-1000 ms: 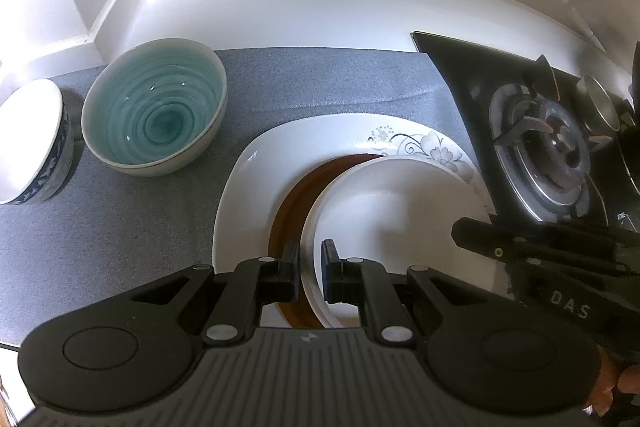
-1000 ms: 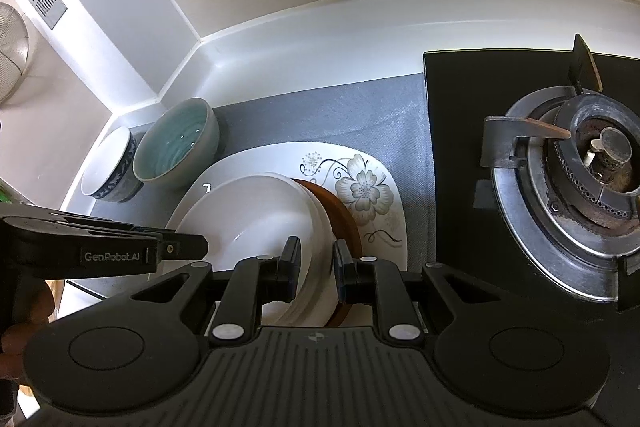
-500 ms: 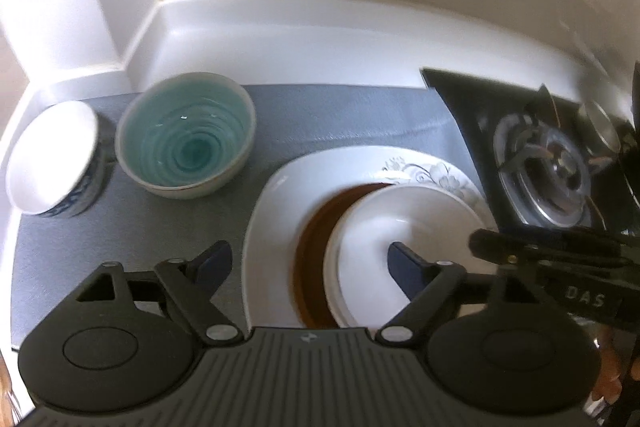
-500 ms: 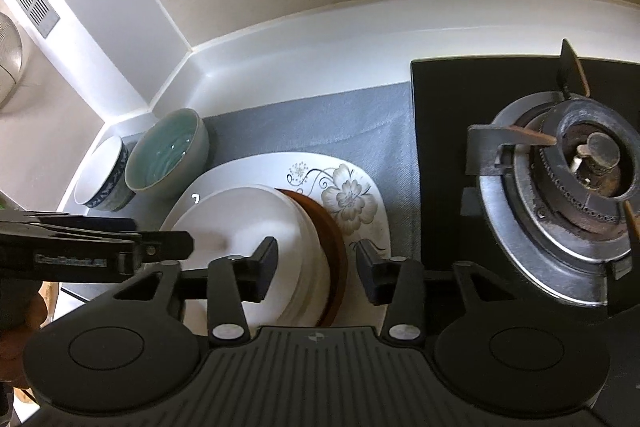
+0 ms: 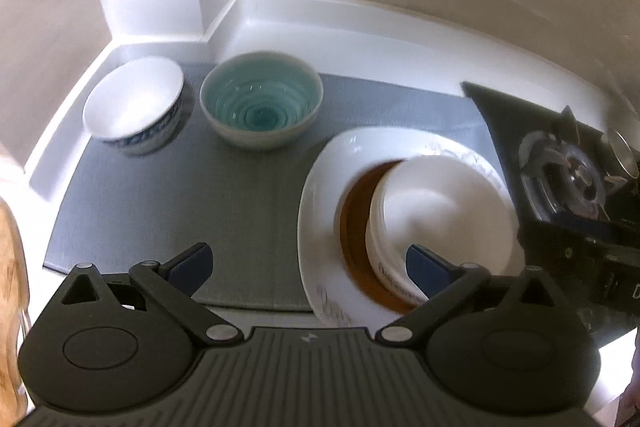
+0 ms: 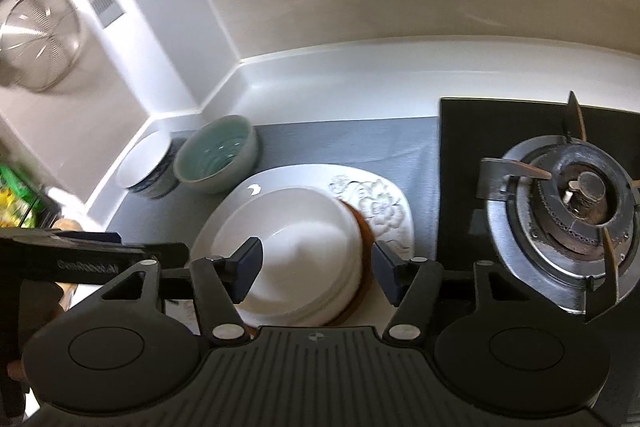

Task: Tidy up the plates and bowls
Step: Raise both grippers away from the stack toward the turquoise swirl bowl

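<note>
A white round plate [image 5: 440,211] lies on a brown plate [image 5: 354,223], which lies on a large white flowered plate [image 5: 320,195] on the grey mat [image 5: 160,211]. The stack also shows in the right wrist view, with the white plate [image 6: 304,247] on top of the flowered plate [image 6: 376,203]. A teal bowl [image 5: 262,115] and a white bowl with blue rim pattern [image 5: 134,107] stand at the back left. My left gripper [image 5: 310,267] is open and empty above the stack's near left edge. My right gripper [image 6: 316,267] is open and empty above the stack.
A black gas hob with a burner [image 6: 576,203] lies to the right of the mat. White walls close the back and the left corner [image 5: 224,27]. A metal strainer [image 6: 40,39] hangs on the left wall. The counter's front edge is near.
Both grippers have opened, let go of the white plate's rim and pulled back and up. The white plate now rests on the brown plate.
</note>
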Action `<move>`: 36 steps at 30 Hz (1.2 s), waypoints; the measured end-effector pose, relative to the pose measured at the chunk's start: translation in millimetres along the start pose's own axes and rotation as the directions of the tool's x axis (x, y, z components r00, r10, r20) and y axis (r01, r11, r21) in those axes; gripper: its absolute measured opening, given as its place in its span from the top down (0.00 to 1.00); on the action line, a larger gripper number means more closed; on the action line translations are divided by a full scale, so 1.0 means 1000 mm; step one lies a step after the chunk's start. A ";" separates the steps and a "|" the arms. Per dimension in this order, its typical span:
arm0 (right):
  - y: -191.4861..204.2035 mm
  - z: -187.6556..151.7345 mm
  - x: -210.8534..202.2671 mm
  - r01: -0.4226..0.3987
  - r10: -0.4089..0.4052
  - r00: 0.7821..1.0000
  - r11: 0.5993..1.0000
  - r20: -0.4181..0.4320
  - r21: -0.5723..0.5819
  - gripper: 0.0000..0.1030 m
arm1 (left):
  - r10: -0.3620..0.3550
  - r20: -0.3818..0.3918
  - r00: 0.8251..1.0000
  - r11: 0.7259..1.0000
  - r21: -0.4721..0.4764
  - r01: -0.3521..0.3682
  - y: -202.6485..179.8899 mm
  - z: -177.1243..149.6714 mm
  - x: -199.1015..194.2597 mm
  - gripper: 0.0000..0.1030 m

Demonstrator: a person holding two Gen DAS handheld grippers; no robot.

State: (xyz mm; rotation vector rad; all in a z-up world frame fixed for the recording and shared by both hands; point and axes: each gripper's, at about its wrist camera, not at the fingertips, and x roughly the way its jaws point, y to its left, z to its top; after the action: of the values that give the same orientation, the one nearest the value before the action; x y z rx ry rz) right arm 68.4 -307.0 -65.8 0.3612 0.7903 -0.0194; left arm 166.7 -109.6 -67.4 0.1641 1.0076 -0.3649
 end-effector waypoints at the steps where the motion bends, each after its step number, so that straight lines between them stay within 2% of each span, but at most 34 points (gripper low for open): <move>1: 0.003 -0.001 -0.002 -0.006 0.006 1.000 1.000 -0.001 -0.005 0.38 | 0.001 -0.001 1.000 1.000 -0.006 -0.001 0.001 -0.002 -0.002 0.00; 11: 0.019 -0.010 -0.003 -0.034 0.033 0.999 0.999 -0.029 -0.037 0.38 | 0.023 0.012 1.000 0.995 -0.094 -0.022 0.017 -0.019 -0.018 0.00; 19: 0.039 -0.016 -0.003 -0.069 0.063 0.996 0.992 -0.057 -0.107 0.38 | 0.058 0.035 0.998 0.980 -0.194 -0.050 0.040 -0.035 -0.031 0.00; 26: 0.063 -0.016 -0.005 -0.106 0.092 0.993 0.973 -0.074 -0.206 0.38 | 0.097 0.072 0.993 0.948 -0.310 -0.071 0.059 -0.057 -0.051 0.00; 36: 0.087 -0.011 -0.017 -0.195 0.183 0.981 0.933 -0.069 -0.302 0.38 | 0.207 0.068 0.976 0.893 -0.421 -0.160 0.074 -0.076 -0.082 0.00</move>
State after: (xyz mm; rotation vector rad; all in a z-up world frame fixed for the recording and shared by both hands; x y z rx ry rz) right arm 62.4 -223.7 -34.0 0.1399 0.7806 0.2908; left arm 94.7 0.2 -40.4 -0.1438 0.9290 0.0194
